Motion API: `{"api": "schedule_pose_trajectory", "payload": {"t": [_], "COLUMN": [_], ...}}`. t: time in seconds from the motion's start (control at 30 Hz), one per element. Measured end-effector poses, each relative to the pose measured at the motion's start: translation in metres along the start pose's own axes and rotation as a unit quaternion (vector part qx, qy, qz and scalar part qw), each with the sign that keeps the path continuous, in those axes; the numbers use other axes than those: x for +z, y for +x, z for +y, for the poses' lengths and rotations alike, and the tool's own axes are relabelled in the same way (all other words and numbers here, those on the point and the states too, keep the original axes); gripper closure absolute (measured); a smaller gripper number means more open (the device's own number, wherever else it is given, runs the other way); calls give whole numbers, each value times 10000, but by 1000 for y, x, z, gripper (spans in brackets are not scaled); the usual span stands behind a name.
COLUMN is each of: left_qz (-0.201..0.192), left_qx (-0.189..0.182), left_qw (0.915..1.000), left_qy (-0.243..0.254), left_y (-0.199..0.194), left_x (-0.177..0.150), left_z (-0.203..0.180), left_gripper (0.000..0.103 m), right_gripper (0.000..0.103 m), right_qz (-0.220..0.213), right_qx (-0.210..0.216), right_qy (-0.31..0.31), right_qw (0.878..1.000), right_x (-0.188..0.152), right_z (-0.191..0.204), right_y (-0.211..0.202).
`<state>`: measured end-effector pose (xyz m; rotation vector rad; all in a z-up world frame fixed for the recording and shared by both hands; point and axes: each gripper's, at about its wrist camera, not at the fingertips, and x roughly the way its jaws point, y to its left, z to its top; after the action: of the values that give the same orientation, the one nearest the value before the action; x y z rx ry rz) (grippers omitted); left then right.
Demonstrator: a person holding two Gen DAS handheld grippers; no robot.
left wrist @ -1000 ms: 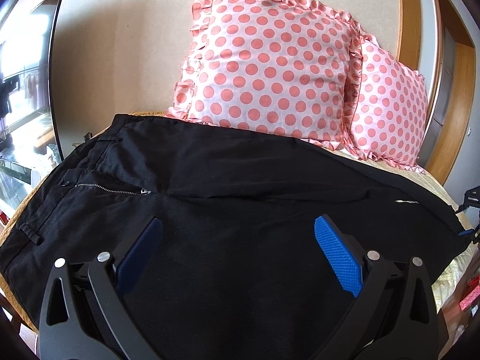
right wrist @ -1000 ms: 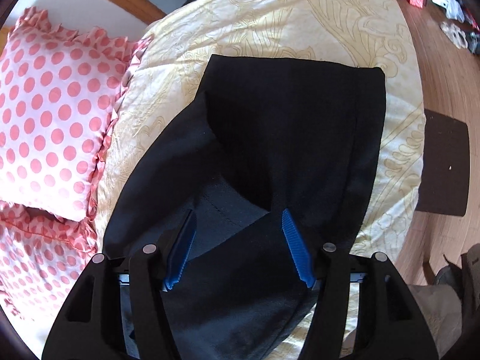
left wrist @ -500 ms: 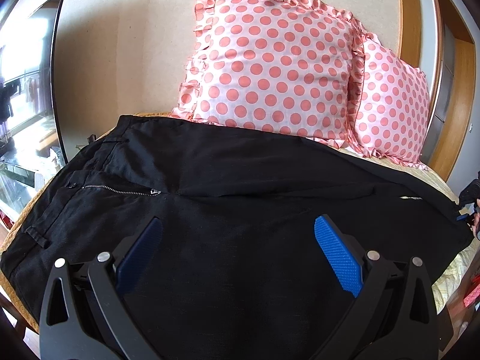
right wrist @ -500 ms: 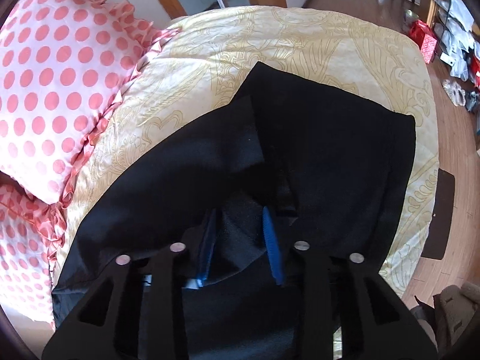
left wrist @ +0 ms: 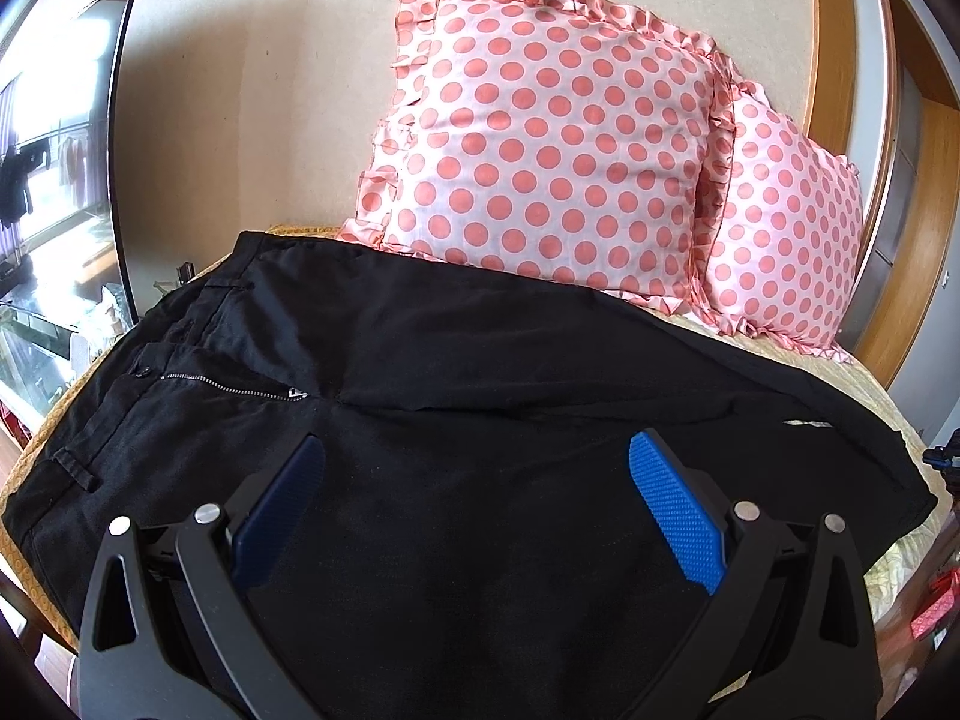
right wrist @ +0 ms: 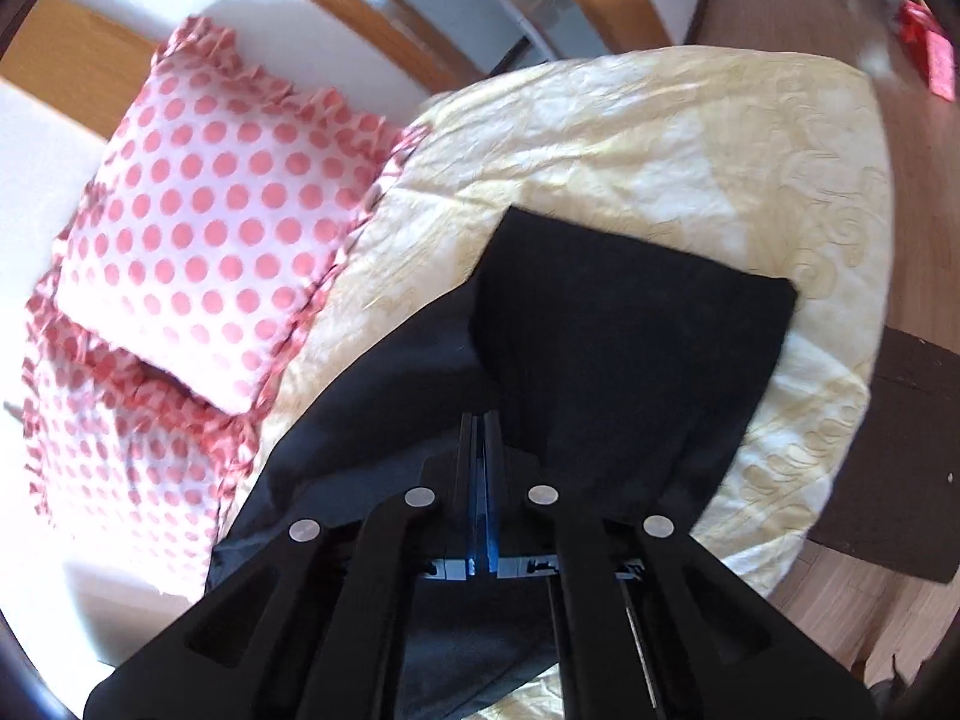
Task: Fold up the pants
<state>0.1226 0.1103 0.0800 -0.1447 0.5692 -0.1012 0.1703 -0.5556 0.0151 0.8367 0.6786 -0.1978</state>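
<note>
- The left wrist view sits low and close over the waist end of the black pants (left wrist: 456, 432), facing the wall and the two spotted pillows (left wrist: 540, 156) along the bed's far edge.
- The right wrist view looks steeply down from close above the leg end, toward the bed's (right wrist: 690, 138) foot corner and the wooden floor.
- Both views share the pants, pillows and yellow bedspread.

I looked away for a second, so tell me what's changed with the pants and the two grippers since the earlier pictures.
The right gripper has just closed its jaws, pinching the fabric of the pants near the leg end, and rolled; the cloth now bunches up at its tips. The left gripper stayed open above the pants, near the zipper. The pillows are unchanged.
</note>
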Motion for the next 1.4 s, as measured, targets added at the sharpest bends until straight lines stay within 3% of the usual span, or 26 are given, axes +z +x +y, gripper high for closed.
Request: {"api": "schedule_pose_trajectory", "payload": {"t": [0.03, 0.1, 0.13, 0.17, 0.2, 0.27, 0.4, 0.53, 0.6, 0.7, 0.73, 0.77, 0.83, 0.93, 1.07, 1.17, 1.3, 1.4], "left_qz": [14, 1, -17, -31, -43, -52, -64, -81, -92, -77, -72, -72, -83, -84, -94, -109, -34, -51], "left_qx": [-5, 40, 94, 158, 227, 347, 521, 635, 723, 799, 793, 790, 780, 752, 693, 584, 349, 430], "left_qw": [10000, 9999, 9998, 9996, 9993, 9988, 9980, 9972, 9962, 9949, 9947, 9945, 9940, 9935, 9930, 9943, 9969, 9974], "left_qy": [14, 109, 179, 246, 297, 350, 351, 399, 480, 604, 644, 684, 767, 854, 949, 886, 701, 575], "left_y": [-1, -5, -7, -9, -12, -16, -23, -29, -31, -32, -33, -33, -33, -33, -31, -28, -20, -11], "left_x": [1, 1, 0, 0, 0, 0, 0, 0, -2, -3, -3, -3, -3, -3, -1, 1, 9, 23], "left_z": [-4, -11, -15, -19, -22, -28, -37, -50, -57, -70, -74, -78, -86, -96, -107, -111, -108, -94], "left_gripper": [2, 2, 2, 2, 2, 2, 2, 2, 2, 2, 2, 2, 2, 2, 2, 2, 2, 2], "right_gripper": [98, 66, 23, 2, 4, 26, 29, 35, 39, 56, 67, 87, 95, 96, 97, 97, 97, 97], "right_qz": [73, 328, 444, 473, 457, 427, 965, 1469, 1613, 1802, 1844, 1820, 1619, 1195, 583, 302, 416, 588], "right_qx": [21, 53, 94, 168, 262, 293, 592, 628, 633, 611, 564, 559, 709, 632, 165, -63, -354, -417], "right_qy": [-424, -1362, -1787, -2158, -2520, -3235, -4069, -4964, -5148, -5266, -5339, -5427, -5667, -5959, -6303, -6291, -6204, -6255], "right_qw": [9991, 9901, 9829, 9752, 9663, 9448, 9064, 8533, 8396, 8285, 8233, 8180, 8048, 7916, 7740, 7768, 7824, 7769], "right_x": [2, 7, 9, 9, 8, 8, 6, -14, -18, -22, -25, -28, -37, -45, -39, -28, -30, -42], "right_z": [11, 32, 42, 49, 57, 71, 84, 85, 80, 70, 67, 66, 66, 63, 54, 38, 15, 5], "right_y": [4, 16, 22, 26, 28, 31, 48, 63, 68, 74, 76, 75, 64, 46, 13, -9, -4, 8]}}
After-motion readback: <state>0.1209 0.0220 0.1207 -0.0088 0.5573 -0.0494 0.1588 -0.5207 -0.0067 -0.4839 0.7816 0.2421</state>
